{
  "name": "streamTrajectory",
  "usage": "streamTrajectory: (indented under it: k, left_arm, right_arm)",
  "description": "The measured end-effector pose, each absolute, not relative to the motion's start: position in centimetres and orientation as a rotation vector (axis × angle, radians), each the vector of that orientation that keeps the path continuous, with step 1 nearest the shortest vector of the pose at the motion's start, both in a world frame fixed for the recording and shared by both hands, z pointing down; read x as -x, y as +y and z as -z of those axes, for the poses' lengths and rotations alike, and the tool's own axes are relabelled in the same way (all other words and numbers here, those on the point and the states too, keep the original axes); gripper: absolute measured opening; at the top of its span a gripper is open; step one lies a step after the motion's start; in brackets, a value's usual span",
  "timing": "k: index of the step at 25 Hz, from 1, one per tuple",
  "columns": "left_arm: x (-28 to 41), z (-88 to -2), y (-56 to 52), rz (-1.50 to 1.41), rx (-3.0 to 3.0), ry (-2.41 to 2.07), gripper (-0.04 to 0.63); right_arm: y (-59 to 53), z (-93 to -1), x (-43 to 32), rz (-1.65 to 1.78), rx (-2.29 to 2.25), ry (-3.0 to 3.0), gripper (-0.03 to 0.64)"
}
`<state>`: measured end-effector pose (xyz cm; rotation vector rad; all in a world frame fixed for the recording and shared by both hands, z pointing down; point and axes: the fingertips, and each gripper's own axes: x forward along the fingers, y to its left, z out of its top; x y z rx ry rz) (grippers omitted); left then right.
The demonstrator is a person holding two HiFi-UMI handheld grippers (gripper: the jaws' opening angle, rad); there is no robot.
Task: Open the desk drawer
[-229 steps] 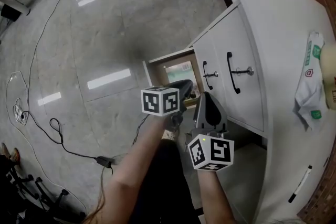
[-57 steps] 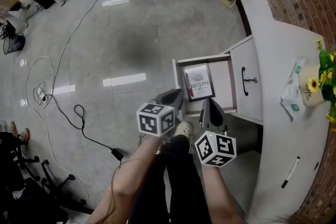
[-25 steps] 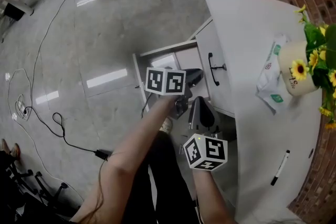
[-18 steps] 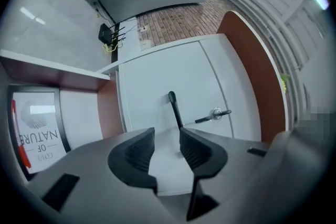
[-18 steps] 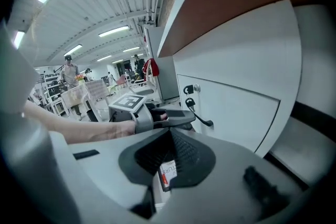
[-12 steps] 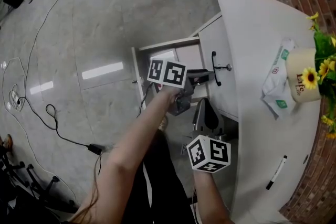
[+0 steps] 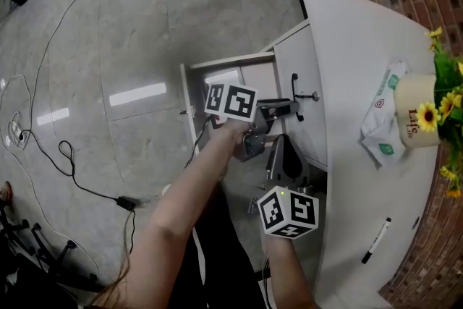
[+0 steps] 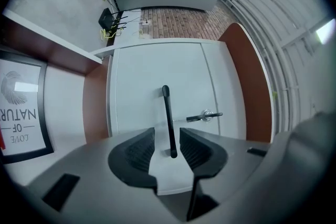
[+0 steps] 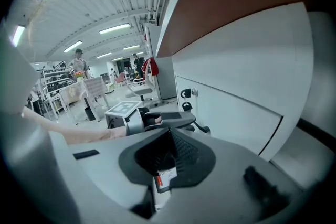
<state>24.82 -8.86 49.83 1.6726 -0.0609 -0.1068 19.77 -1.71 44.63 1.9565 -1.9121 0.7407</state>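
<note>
My left gripper (image 8: 168, 150) stands wide open, black handle (image 8: 167, 113) between its jaws, ungripped; right gripper (image 9: 169, 153) closed, empty; book (image 8: 21, 107) cut off.

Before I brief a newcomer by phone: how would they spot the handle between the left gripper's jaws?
Find the white desk, then the closed drawer front beside the open drawer holding a book. The handle is its slim black bar, with a silver key sticking out beside it.

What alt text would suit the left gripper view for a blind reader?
The left gripper has its dark jaws open around a black handle on a white drawer front. A key sticks out beside it.
</note>
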Motion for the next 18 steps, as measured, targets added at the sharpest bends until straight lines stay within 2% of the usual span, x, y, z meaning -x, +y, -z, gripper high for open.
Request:
streamTrajectory:
  k: [4, 8, 18]
  left_arm:
    - [-25.4, -50.1, -9.2, 0.08, -1.682, -0.094, 0.125]
    - [-25.6, -49.4, -9.3, 0.122, -1.681, -0.084, 0.037]
    - [-25.3, -49.0, -9.2, 0.172, -1.652, -0.109, 0.025]
  right_arm:
    - [-1.9, -44.5, -19.8, -0.747, -1.949, -1.913, 0.014]
    - [-2.5, -44.5, -19.7, -0.751, -1.928, -1.929, 0.012]
    - [-2.9, -44.5, -19.3, -0.743, -1.887, -1.973, 0.012]
